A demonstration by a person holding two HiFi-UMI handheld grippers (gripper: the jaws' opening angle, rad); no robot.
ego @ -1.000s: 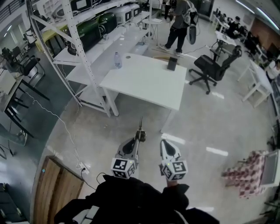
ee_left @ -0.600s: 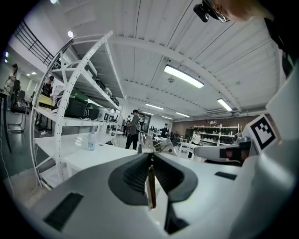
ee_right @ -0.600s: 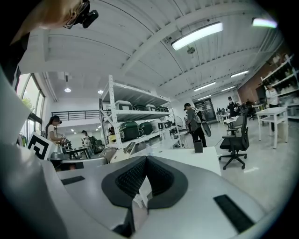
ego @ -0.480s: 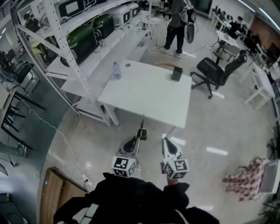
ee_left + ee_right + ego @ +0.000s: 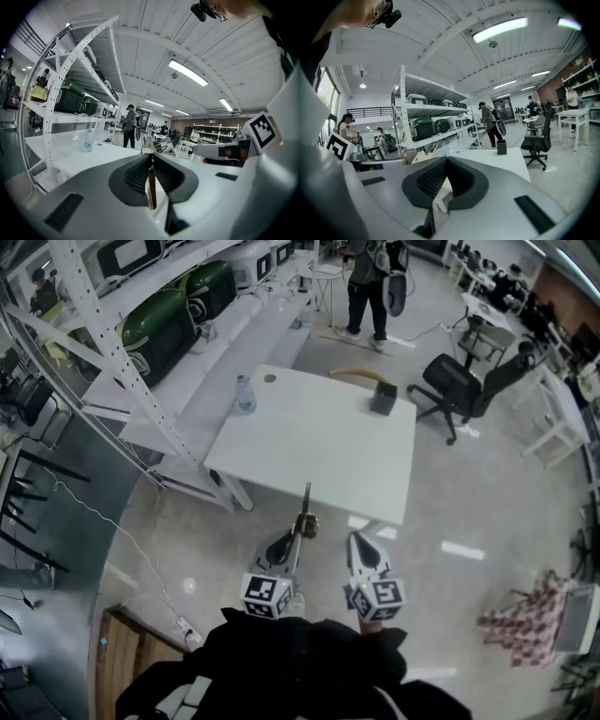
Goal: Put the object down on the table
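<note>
My left gripper [image 5: 298, 532] is shut on a slim tool [image 5: 306, 507] with a thin brown handle and a metal end, which sticks out forward past the jaws. In the left gripper view the handle [image 5: 151, 187] stands edge-on between the pads and the metal end shows beyond the left gripper's [image 5: 151, 157] tips. My right gripper [image 5: 356, 540] is beside it, shut with nothing in it; in its own view the right gripper [image 5: 446, 159] shows its jaws meeting. Both hang over the floor just short of the white table's [image 5: 319, 442] near edge.
On the table stand a water bottle [image 5: 243, 395] at the far left and a small dark box [image 5: 382, 397] at the far right. A white shelf rack [image 5: 112, 343] runs along the left. A black office chair [image 5: 464, 385] and a standing person [image 5: 367, 282] are beyond the table.
Both grippers have moved forward together, and the table's near edge is now much closer to them. The left gripper's hold on the tool is unchanged.
</note>
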